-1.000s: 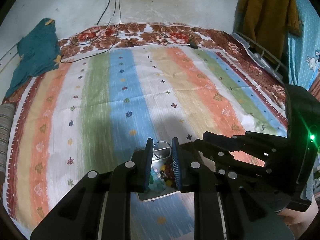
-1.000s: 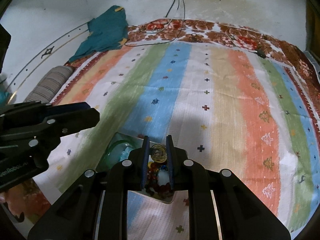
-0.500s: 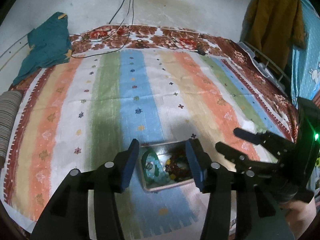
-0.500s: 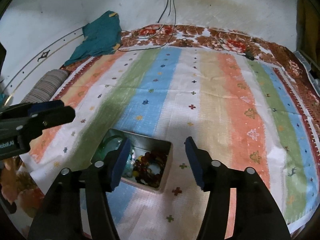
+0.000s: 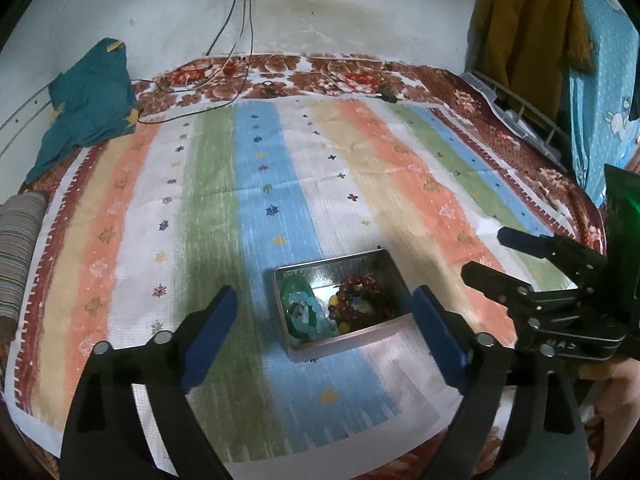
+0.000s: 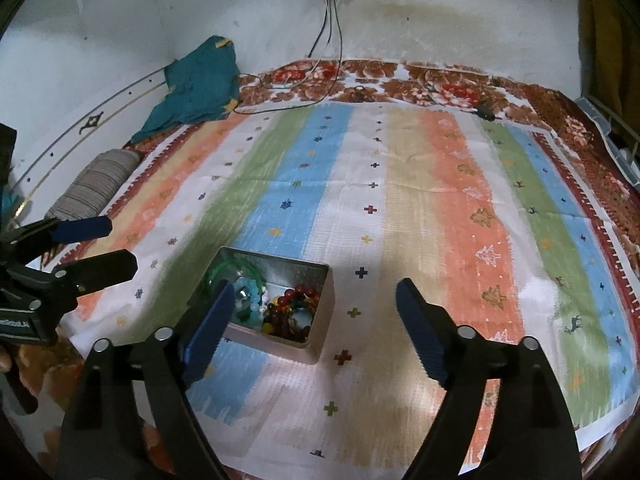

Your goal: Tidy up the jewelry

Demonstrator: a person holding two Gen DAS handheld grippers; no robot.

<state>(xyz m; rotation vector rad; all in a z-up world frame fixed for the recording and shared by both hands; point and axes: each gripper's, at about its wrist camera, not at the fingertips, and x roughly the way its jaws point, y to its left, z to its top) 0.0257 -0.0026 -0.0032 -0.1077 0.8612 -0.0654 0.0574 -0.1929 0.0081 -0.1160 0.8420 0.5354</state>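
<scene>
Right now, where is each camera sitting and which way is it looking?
Left wrist: sits on the left gripper, looking forward and down at the metal tin on the striped bedspread; its opening fingers show, with the right gripper beside.
Right wrist: sits on the right gripper, same downward look; the left gripper shows.
Both share the tin, bedspread, teal cloth and wall.

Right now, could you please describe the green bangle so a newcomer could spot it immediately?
On the striped bedspread sits an open metal tin. The green bangle lies in its left half, beside dark red beads; it alone is a plain, smooth ring.
</scene>
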